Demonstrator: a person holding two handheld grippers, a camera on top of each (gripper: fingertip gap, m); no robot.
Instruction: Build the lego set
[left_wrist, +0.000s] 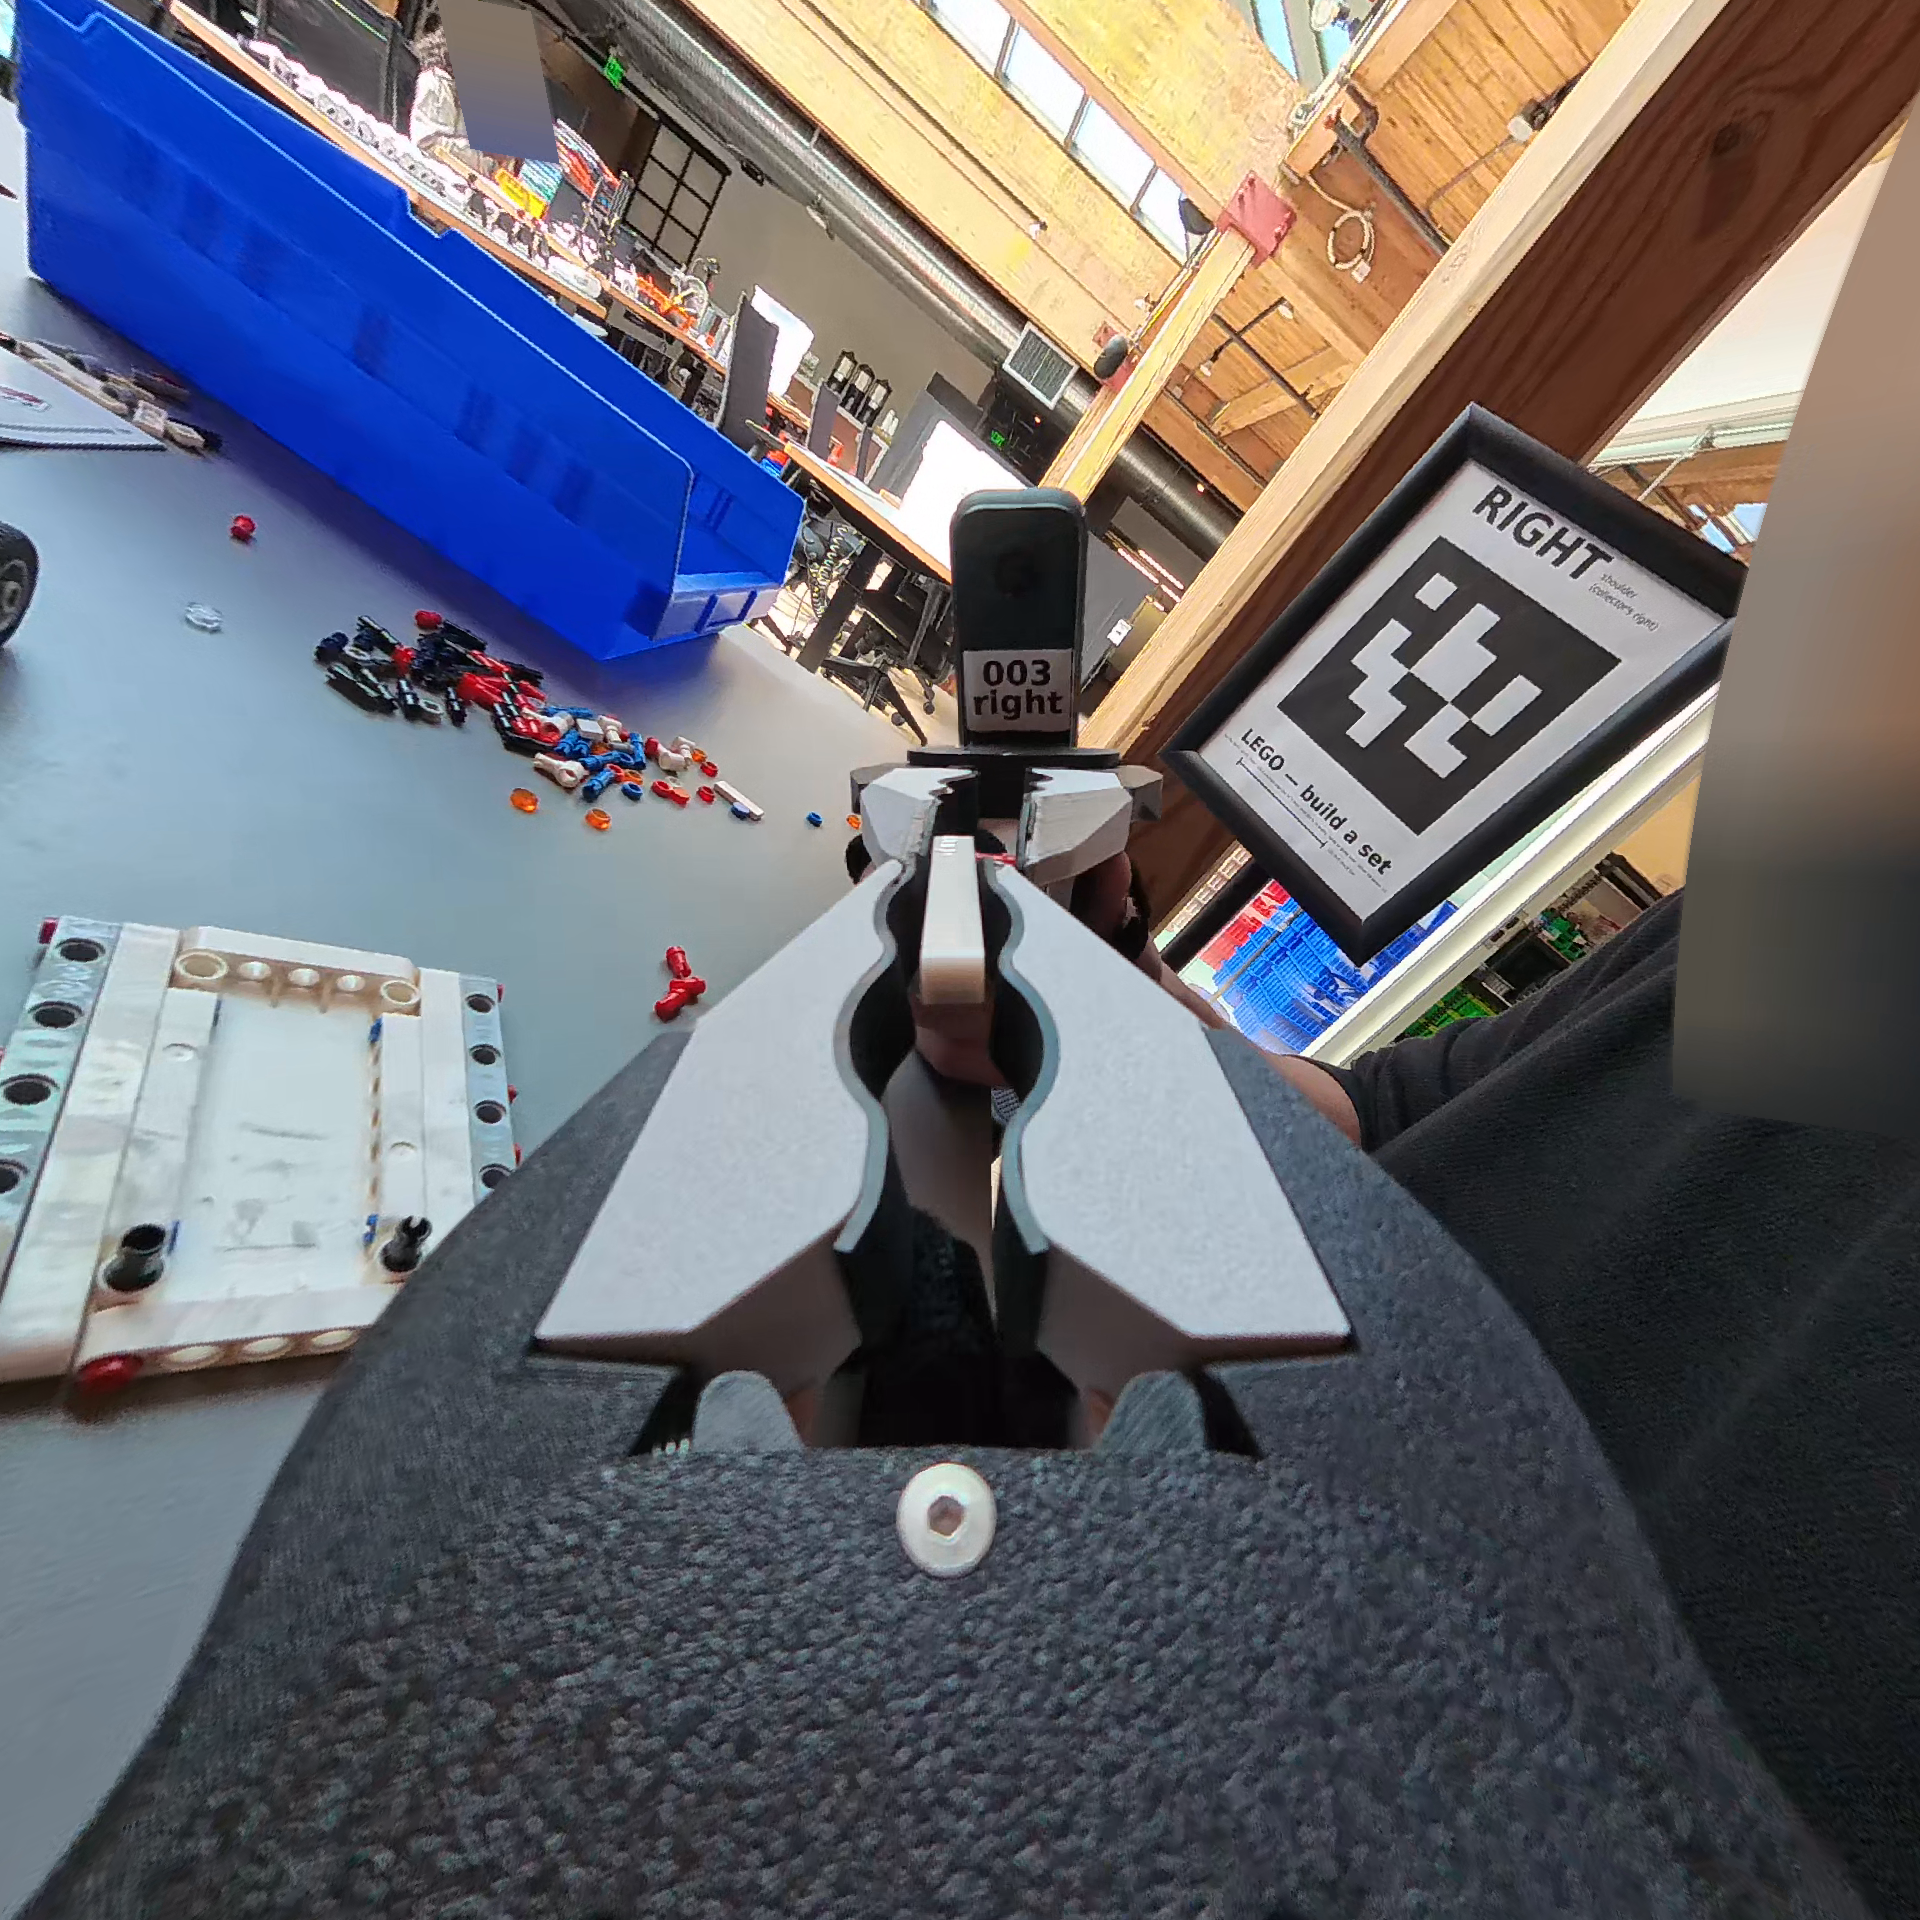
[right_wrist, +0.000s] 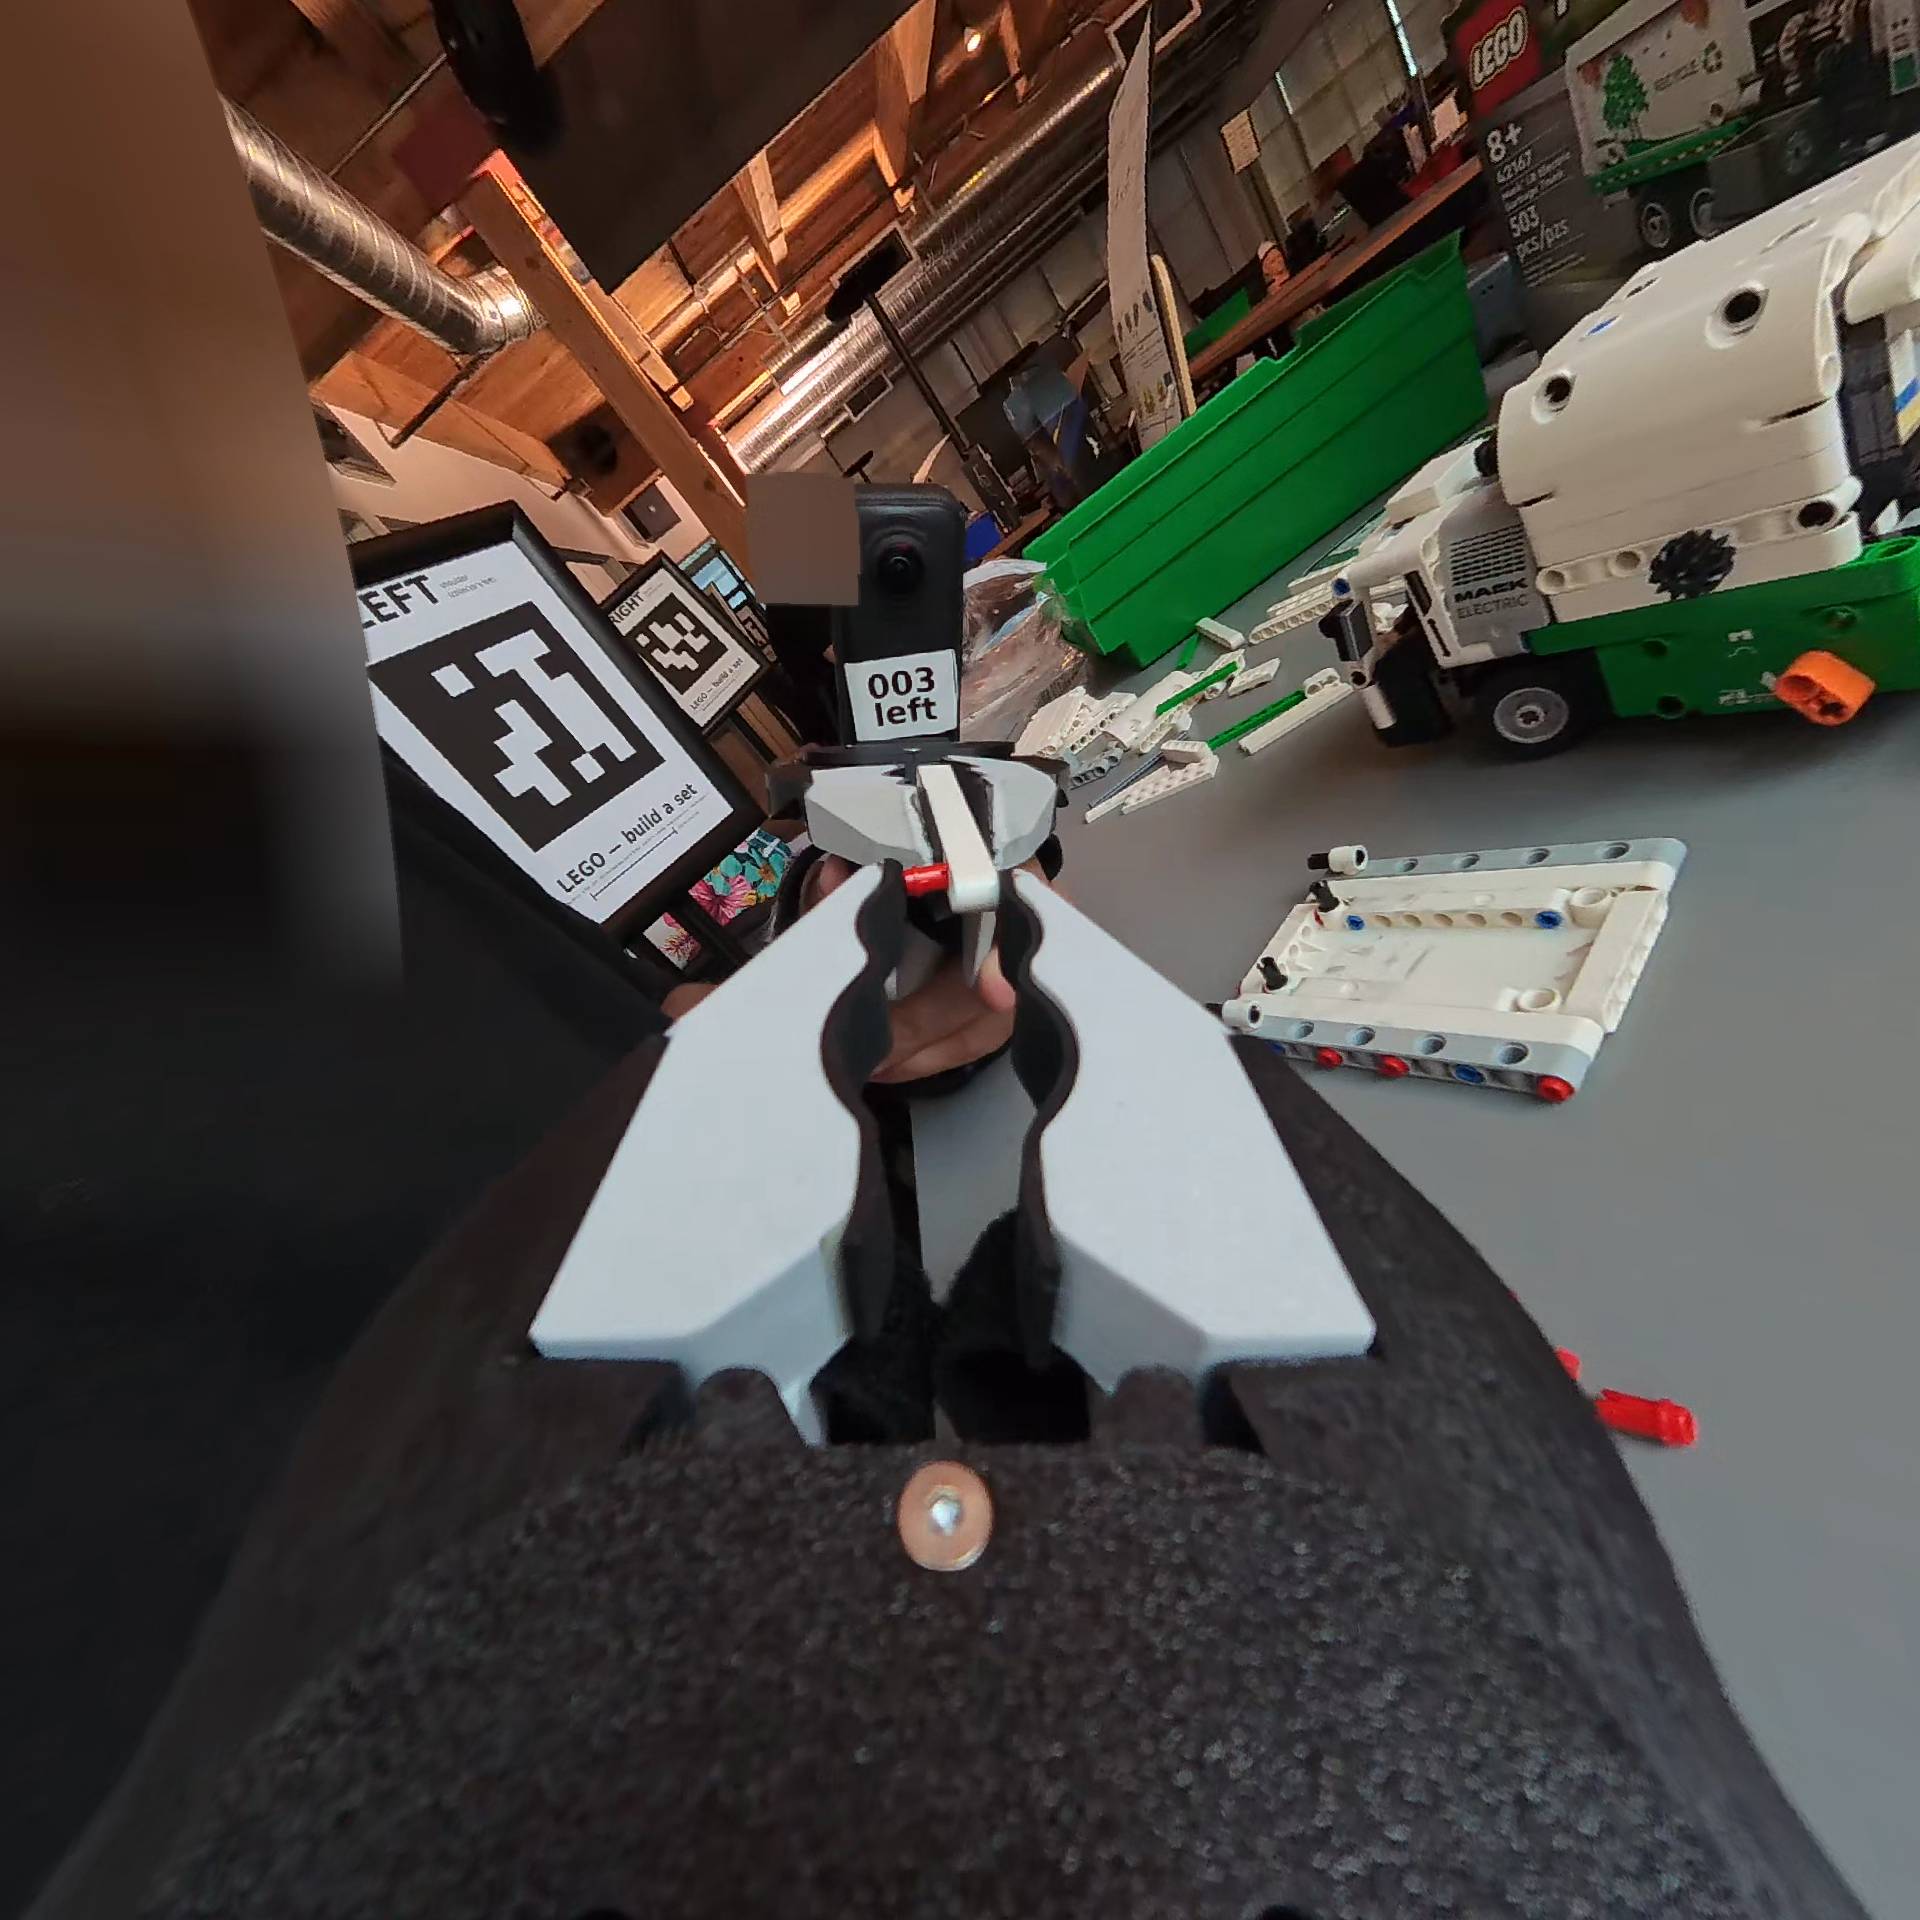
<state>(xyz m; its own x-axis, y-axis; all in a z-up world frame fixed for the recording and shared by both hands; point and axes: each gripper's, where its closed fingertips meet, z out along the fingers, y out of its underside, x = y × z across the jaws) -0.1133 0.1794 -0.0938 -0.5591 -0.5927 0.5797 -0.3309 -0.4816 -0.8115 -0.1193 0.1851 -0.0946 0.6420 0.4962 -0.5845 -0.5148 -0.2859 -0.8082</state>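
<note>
My left gripper (left_wrist: 948, 883) is shut on a white beam (left_wrist: 952, 940), held edge-on above the grey table. In the right wrist view the same beam (right_wrist: 961, 836) sticks out of the left gripper toward me, with a red pin (right_wrist: 923, 879) through its near end. My right gripper (right_wrist: 948, 891) faces the left one, and its jaws close across the red pin and the beam's end. A flat white and grey panel assembly (left_wrist: 260, 1132) lies on the table, also seen in the right wrist view (right_wrist: 1455, 956).
A blue bin (left_wrist: 364, 343) and a pile of small pins (left_wrist: 499, 696) lie at the back left. A green bin (right_wrist: 1278, 499), loose white beams (right_wrist: 1164, 717), a built truck (right_wrist: 1662, 520) and the set box (right_wrist: 1558, 135) stand at the right. Loose red pins (right_wrist: 1647, 1415) and framed marker signs (left_wrist: 1455, 675) are nearby.
</note>
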